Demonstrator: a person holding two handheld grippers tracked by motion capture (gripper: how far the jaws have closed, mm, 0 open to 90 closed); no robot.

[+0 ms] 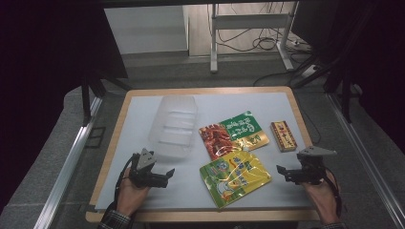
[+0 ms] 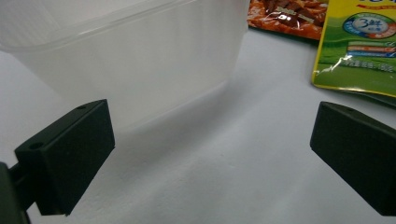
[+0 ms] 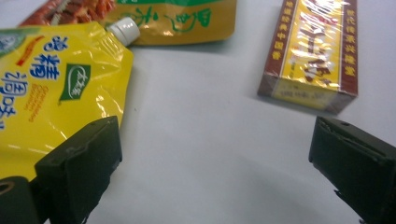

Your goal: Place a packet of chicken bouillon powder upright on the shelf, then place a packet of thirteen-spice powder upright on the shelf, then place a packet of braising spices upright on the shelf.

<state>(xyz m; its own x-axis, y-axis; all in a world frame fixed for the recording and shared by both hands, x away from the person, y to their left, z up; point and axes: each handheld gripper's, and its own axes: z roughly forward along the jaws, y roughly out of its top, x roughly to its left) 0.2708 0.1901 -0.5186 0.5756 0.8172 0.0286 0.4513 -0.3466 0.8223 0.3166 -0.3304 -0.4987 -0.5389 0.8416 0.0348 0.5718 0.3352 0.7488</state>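
Both wide open and empty: left gripper (image 1: 168,174) just short of clear tub (image 1: 173,125), right gripper (image 1: 282,171) beside yellow pouch (image 1: 235,177), poised for pick-up.

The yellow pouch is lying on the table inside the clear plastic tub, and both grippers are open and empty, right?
Not quite. The yellow pouch lies flat on the table beside the clear plastic tub, not inside it, as the high view shows. The rest holds: the left gripper and right gripper are open and empty.
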